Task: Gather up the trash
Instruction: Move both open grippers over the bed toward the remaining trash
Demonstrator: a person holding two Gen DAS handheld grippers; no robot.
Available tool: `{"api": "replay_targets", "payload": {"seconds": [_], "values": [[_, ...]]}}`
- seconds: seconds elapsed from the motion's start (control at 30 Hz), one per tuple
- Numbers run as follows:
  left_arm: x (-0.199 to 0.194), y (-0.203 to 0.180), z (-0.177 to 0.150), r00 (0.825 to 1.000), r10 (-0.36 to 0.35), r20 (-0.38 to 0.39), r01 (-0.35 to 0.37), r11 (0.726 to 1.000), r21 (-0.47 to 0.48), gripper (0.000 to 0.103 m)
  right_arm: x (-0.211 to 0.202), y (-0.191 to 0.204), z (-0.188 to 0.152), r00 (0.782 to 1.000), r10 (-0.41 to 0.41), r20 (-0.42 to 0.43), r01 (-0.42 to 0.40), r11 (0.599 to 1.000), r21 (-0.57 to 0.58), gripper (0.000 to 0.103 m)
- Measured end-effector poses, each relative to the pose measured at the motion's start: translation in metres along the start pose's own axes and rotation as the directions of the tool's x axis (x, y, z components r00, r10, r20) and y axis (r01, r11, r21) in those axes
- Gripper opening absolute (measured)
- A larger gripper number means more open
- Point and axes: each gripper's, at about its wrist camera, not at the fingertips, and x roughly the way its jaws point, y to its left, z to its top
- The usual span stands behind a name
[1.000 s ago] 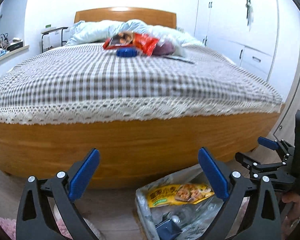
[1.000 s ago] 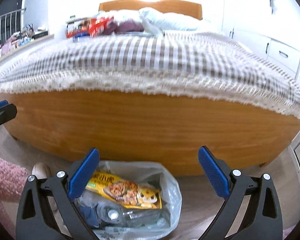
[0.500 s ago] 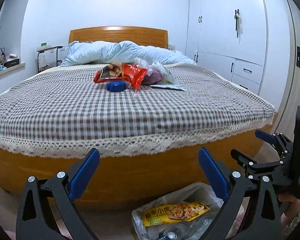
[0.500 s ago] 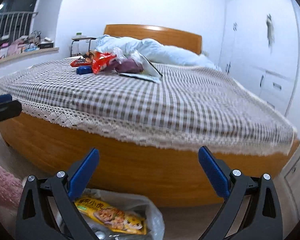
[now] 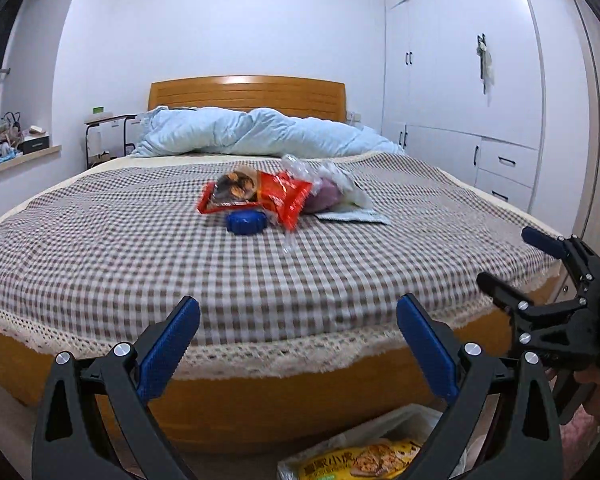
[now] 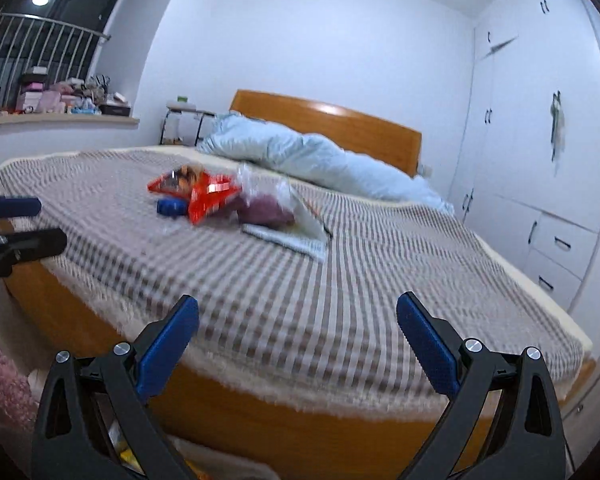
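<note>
A pile of trash lies mid-bed on the checked cover [image 5: 140,248]: a red snack bag [image 5: 260,196], a blue lid [image 5: 246,222], a purple packet [image 5: 324,200], clear plastic [image 5: 340,178] and a flat pale wrapper [image 5: 352,216]. The red bag [image 6: 204,192], blue lid [image 6: 172,207] and purple packet [image 6: 266,210] also show in the right wrist view. A clear trash bag [image 5: 364,460] with a yellow snack packet sits on the floor at the bed's foot. My left gripper [image 5: 298,344] is open and empty, above the bag. My right gripper [image 6: 298,344] is open and empty, also seen to the right [image 5: 540,264].
A light blue duvet [image 5: 260,132] lies by the wooden headboard [image 5: 246,94]. White wardrobes with drawers [image 5: 480,100] line the right wall. A cluttered sill [image 6: 60,116] and a small side table [image 5: 104,136] stand at the left. The wooden bed frame [image 5: 260,404] is directly ahead.
Both grippers have risen from floor level beside the trash bag to above the bed's edge. The bed top and trash pile have come into view; the bag has dropped to the bottom edge.
</note>
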Motion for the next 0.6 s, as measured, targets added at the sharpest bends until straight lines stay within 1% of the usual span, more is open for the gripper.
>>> {"api": "replay_targets", "payload": {"seconds": [0.2,0.33,0.4,0.5,0.6], "values": [[0.008,0.007,0.021,0.999,0.021,0.039,-0.021,1.0,-0.004,0.095,0.013,-0.011,0.029,0.997,0.011,0.071,-0.012,1.0,0.017,0.095],[0.016,0.012,0.036,0.998,0.021,0.054,-0.019,0.999,-0.027,0.095,0.029,-0.018,0.045,0.996,0.015,0.092,-0.021,0.998,0.063,0.095],[0.019,0.012,0.04,0.998,0.014,0.056,-0.012,0.999,-0.033,0.095,0.037,-0.025,0.054,0.994,-0.003,0.111,-0.009,0.994,0.112,0.095],[0.025,0.008,0.049,0.997,0.017,0.07,-0.016,1.0,-0.016,0.095,0.046,-0.03,0.062,0.992,-0.019,0.123,-0.001,0.987,0.163,0.095],[0.03,0.003,0.056,0.996,0.021,0.084,-0.022,1.0,0.015,0.095,0.053,-0.031,0.071,0.99,-0.02,0.14,-0.005,0.984,0.177,0.095]]}}
